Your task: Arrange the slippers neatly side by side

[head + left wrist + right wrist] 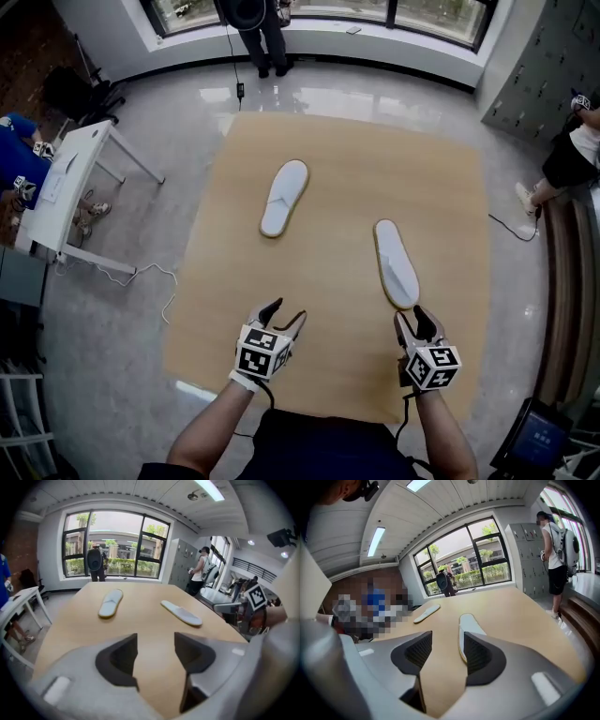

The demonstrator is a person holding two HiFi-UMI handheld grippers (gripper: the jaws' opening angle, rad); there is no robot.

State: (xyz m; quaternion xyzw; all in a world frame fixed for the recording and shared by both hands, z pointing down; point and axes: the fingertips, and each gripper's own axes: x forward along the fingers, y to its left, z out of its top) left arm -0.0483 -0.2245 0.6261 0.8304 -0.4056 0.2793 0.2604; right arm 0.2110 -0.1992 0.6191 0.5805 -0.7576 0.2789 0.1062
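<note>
Two white slippers lie apart on a tan table (347,375). One slipper (284,197) is left of centre and points away, tilted to the right. The other slipper (397,263) lies nearer me on the right, tilted to the left. My left gripper (287,311) hovers over the near part of the table, open and empty; ahead of it (155,641) lie both slippers (111,603) (182,613). My right gripper (412,316) is open just behind the near slipper's end. The jaws of that gripper (447,641) hold nothing, with the slipper (468,623) ahead beside the right jaw.
A white desk (66,178) stands on the floor to the left, with a cable (141,274) trailing beside it. One person (261,33) stands by the far window, another (572,150) at the right near grey lockers (539,75). The table's front edge is close to my body.
</note>
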